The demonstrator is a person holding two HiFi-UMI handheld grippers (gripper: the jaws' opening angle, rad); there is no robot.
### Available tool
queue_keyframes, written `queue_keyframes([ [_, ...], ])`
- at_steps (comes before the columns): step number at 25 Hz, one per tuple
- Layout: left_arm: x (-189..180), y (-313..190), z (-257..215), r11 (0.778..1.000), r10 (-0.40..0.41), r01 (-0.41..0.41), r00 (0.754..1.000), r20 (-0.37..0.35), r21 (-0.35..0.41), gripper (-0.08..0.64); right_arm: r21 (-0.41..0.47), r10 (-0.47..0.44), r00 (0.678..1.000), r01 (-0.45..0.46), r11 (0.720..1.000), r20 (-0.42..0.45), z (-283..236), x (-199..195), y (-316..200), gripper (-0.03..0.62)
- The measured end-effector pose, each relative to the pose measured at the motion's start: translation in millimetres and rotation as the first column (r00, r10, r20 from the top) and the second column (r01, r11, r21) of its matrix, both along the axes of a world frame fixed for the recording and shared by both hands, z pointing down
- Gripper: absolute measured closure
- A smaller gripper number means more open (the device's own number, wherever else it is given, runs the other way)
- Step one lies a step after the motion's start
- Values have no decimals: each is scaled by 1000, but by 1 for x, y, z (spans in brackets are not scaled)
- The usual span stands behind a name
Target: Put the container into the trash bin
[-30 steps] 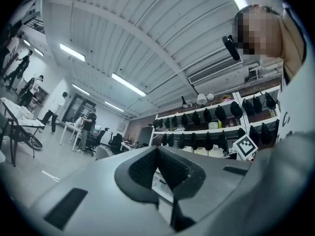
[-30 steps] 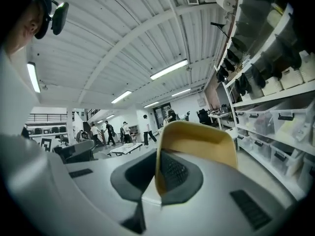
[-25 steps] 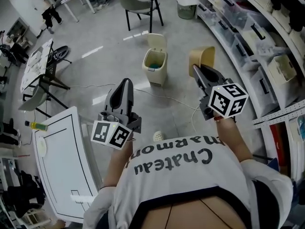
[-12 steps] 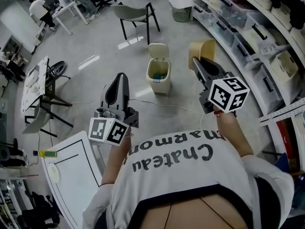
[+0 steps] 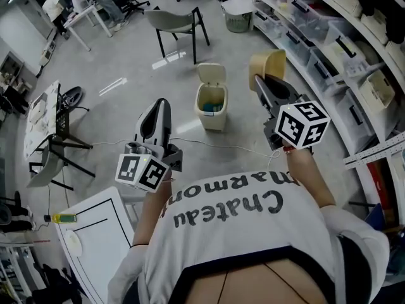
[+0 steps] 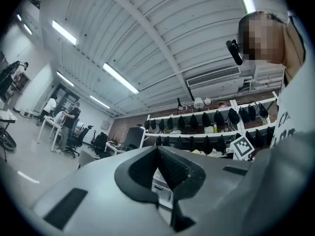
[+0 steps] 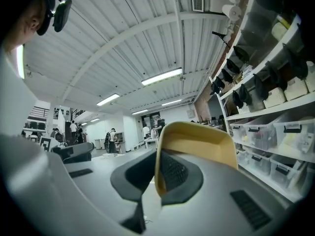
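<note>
A cream trash bin (image 5: 212, 103) stands on the floor ahead with its lid flipped up and something blue-green inside. In the head view my right gripper (image 5: 259, 84) is shut on a tan-yellow container (image 5: 267, 68), held in the air to the right of the bin. The right gripper view shows the container's wall (image 7: 197, 136) pinched between the pads of the right gripper (image 7: 158, 154). My left gripper (image 5: 159, 105) hovers left of the bin, shut and holding nothing. In its own view the left gripper (image 6: 158, 149) points slightly upward at the shelves.
Shelves with plastic storage boxes (image 5: 329, 43) curve along the right. A grey chair (image 5: 177, 23) and a basket (image 5: 238, 19) stand beyond the bin. A cable (image 5: 215, 145) runs across the floor. A white table (image 5: 95, 233) is at lower left and a black-legged table (image 5: 47, 116) at left.
Both grippers have travelled across the room with the person. The white table has slid toward the lower left of the view. The container stays gripped on the right.
</note>
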State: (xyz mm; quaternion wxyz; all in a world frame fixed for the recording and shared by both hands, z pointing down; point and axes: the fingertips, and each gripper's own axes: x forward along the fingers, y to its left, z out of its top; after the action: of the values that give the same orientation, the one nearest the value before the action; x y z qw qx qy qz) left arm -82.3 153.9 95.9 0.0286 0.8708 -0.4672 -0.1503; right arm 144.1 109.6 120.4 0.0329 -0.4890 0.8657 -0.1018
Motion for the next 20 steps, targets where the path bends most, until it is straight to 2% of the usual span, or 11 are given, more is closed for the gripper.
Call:
queue_keyframes([
  [8,-10,-15,11,999,23,-23,1000,13,-28,537,11,30,1000,-30,1000,-1,-3,-3,-14,557],
  [12,-10,-16,30,995,48,-46,999,19,-84,537,-28,20,1000,-21,999,-20,13,-11,-16,557],
  [20,-24,-17,55,990,11,-6,999,34,-142,537,-68,-4,999,1,998,-42,28,-23,-26,557],
])
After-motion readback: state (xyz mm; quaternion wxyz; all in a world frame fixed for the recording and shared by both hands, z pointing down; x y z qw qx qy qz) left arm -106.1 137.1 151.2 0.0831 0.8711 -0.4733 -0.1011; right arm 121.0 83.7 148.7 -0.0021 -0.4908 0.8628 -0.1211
